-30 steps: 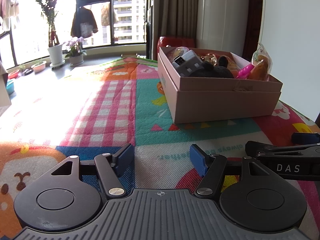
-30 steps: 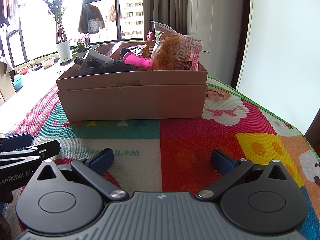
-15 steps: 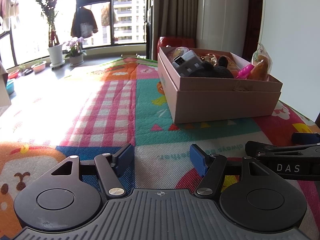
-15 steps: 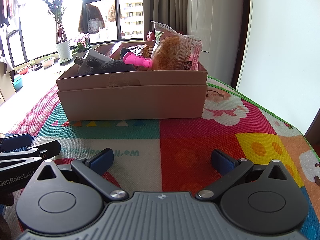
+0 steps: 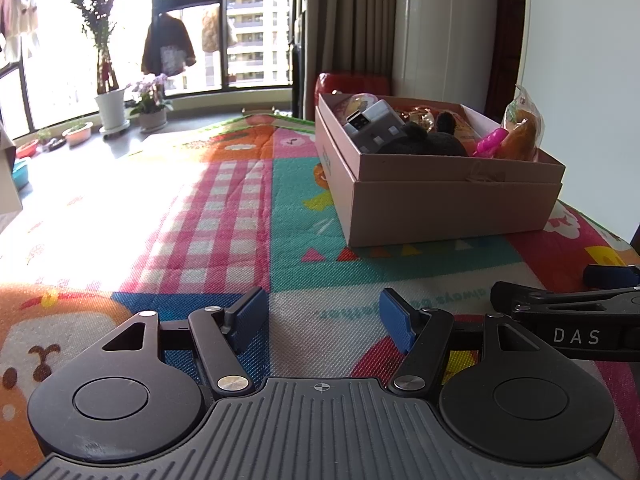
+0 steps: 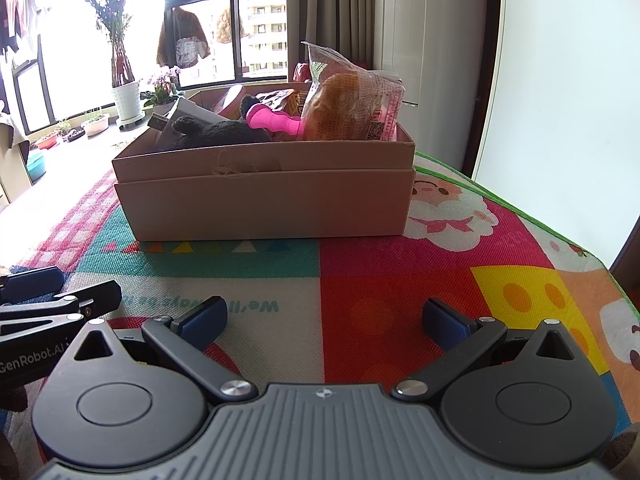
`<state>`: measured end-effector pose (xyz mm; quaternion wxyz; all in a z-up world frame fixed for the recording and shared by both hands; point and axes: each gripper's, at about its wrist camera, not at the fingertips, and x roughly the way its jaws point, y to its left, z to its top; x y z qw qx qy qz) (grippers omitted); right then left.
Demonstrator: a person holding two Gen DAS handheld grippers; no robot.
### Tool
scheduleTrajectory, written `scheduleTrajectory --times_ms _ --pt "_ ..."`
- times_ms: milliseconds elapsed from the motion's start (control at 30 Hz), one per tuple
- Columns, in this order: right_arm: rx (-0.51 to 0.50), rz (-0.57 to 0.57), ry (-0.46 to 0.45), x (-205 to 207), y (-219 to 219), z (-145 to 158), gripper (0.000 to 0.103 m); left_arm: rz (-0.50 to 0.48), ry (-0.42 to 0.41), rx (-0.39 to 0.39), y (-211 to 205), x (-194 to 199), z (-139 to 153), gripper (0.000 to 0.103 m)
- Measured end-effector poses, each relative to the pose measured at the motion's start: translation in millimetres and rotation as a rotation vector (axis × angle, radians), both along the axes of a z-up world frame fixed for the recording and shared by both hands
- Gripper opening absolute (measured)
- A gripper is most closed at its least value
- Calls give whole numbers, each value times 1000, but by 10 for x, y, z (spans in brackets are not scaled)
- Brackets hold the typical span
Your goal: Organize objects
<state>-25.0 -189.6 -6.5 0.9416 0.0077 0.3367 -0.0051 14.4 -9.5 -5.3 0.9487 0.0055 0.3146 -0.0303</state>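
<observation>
A pink cardboard box (image 5: 448, 204) (image 6: 264, 204) stands on the colourful play mat (image 5: 248, 208). In it lie a grey charger block (image 5: 374, 126), a black plush toy (image 6: 224, 134), a pink toy (image 6: 274, 120) and a bagged bread roll (image 6: 352, 110). My left gripper (image 5: 322, 314) is open and empty, low over the mat, short of the box and to its left. My right gripper (image 6: 326, 320) is open and empty, low over the mat in front of the box. Each gripper shows at the edge of the other's view.
Potted plants (image 5: 108, 80) stand by the window at the back left. A red stool (image 5: 348, 84) sits behind the box. A white wall (image 6: 560, 80) runs along the right, close to the mat's edge (image 6: 540, 220).
</observation>
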Motion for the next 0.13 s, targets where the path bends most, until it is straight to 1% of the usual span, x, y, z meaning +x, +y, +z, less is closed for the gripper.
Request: scheduleTrajectory --times_ms 133 --pt "0 0 0 3 -5 1 103 0 -1 -1 -1 1 0 69"
